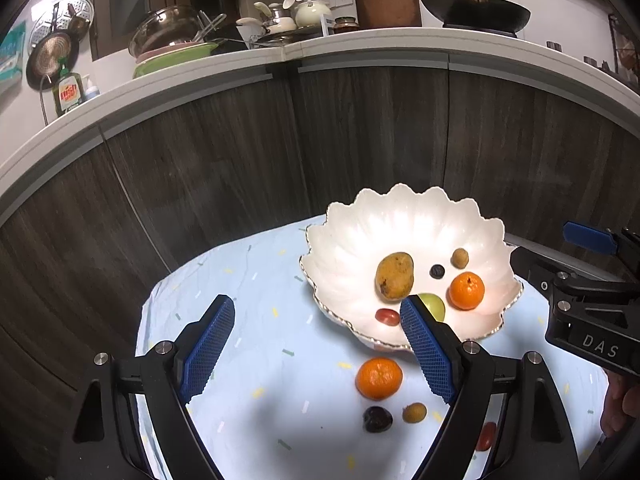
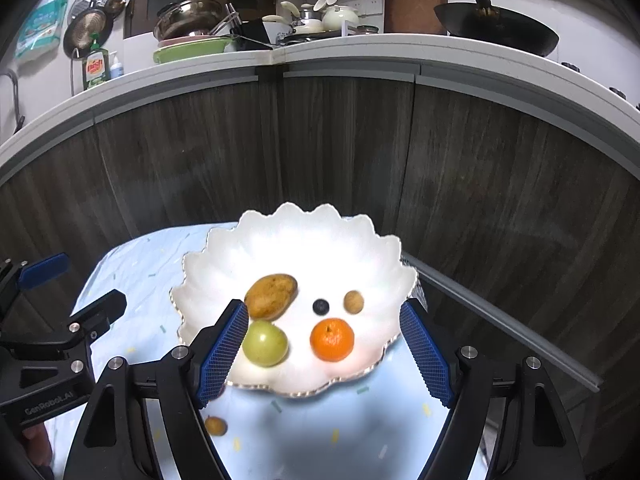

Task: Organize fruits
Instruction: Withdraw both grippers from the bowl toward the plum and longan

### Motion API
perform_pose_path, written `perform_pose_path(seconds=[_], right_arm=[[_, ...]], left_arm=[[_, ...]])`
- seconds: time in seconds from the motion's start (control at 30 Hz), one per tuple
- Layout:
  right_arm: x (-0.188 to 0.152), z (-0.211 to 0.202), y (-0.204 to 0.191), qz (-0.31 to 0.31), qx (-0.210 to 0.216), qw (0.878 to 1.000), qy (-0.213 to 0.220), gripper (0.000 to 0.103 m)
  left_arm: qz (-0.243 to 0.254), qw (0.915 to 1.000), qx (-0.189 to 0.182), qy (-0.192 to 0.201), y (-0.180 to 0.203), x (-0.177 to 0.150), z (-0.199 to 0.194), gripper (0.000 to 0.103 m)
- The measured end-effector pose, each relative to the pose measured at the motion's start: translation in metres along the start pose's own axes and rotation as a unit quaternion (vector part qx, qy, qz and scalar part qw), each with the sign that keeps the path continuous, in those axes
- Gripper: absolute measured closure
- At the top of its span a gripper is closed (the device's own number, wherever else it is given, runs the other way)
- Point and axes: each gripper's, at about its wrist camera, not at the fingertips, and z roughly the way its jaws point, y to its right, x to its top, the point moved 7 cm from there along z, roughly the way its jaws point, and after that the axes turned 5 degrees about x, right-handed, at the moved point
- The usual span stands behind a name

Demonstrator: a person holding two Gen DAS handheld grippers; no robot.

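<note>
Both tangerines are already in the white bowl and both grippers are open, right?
Not quite: only one tangerine is in the white bowl. The other tangerine lies on the cloth in front of it, as the left wrist view shows. Both grippers are open.

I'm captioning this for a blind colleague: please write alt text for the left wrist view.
The open left gripper hovers over a pale blue cloth, near a scalloped white bowl holding a mango, tangerine and smaller fruits. Another tangerine lies on the cloth.
</note>
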Motion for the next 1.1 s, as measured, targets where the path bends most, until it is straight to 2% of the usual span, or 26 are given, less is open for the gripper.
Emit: perform_pose_path(seconds=[0.7,1.1], right_arm=[[-0.057,-0.011,-0.001,-0.002,-0.001,0.999,-0.035,0.024],[-0.094,-0.01,-0.011,0.001,0.001,0.998,-0.059,0.024]], left_arm=[[0.023,0.9992,-0.022,-0.024,0.018,-0.049,-0.008,0.018],[0.028,0.9976,-0.035,-0.052,0.021,-0.083,0.001,0.018]])
